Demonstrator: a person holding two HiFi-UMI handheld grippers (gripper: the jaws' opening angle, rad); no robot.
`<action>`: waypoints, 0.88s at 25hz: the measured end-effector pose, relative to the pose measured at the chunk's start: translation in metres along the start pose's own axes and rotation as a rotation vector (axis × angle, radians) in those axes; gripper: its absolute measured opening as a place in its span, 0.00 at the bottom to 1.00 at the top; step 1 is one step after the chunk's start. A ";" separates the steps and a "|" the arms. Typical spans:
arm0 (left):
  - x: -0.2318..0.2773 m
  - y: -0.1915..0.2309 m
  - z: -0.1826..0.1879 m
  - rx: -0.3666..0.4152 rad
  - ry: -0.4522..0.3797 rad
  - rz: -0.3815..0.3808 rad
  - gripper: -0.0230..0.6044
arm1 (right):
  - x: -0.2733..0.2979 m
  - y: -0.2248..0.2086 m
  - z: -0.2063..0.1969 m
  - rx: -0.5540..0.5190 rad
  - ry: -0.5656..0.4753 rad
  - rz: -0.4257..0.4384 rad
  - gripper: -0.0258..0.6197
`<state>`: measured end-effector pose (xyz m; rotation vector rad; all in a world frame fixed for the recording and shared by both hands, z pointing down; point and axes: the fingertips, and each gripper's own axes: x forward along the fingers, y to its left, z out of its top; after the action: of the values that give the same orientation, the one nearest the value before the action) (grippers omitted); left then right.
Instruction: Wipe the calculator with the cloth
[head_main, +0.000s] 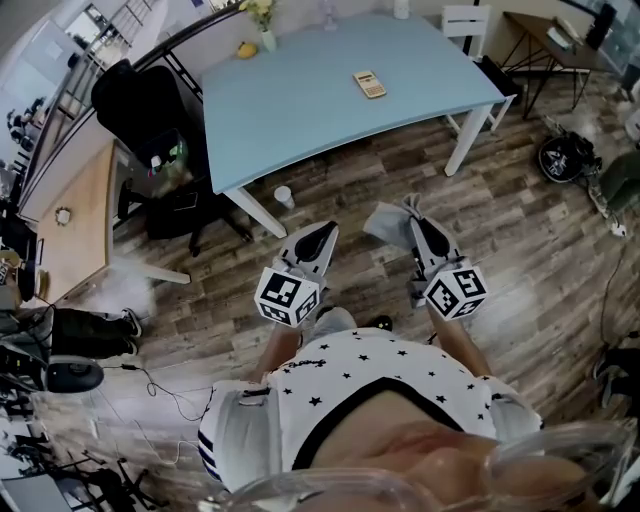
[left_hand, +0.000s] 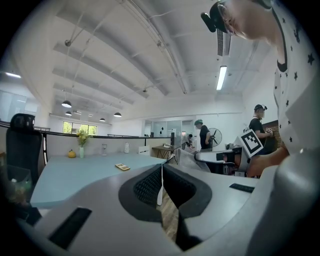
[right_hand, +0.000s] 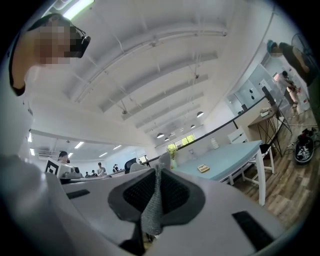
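The right tongs (head_main: 411, 208) pinched the cloth (head_main: 386, 222); the left tongs (head_main: 326, 231), pressed together, held nothing. The distant calculator (head_main: 369, 84) seemed unwiped.

Floor (head_main: 520, 200): dark wood-look planks throughout. A light-blue table (head_main: 300, 110) on white legs stands centrally, with a vase of yellow flowers (head_main: 262, 25) at its far corner. A black office chair (head_main: 140, 105) is just beside the table's left edge, and a pale wooden desk (head_main: 80, 210) stands beyond it. Ceiling (left_hand: 125, 60): white, ribbed with beams. Pendant lamps (left_hand: 66, 104) and a fluorescent tube (left_hand: 222, 77) are lit. A window (left_hand: 80, 128) in the far wall admits daylight.
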<state>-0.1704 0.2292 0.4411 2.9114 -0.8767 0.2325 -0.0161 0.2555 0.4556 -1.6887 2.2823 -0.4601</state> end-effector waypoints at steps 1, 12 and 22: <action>0.001 0.000 0.000 0.001 0.003 0.002 0.09 | -0.001 -0.001 0.000 0.001 0.001 0.001 0.09; 0.036 0.004 0.004 0.002 -0.003 -0.031 0.09 | 0.004 -0.019 0.007 -0.005 0.008 -0.015 0.09; 0.094 0.025 0.014 -0.013 -0.037 -0.059 0.09 | 0.037 -0.060 0.030 -0.041 0.000 -0.037 0.09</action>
<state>-0.1054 0.1563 0.4445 2.9332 -0.7930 0.1680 0.0379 0.2009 0.4512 -1.7534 2.2787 -0.4239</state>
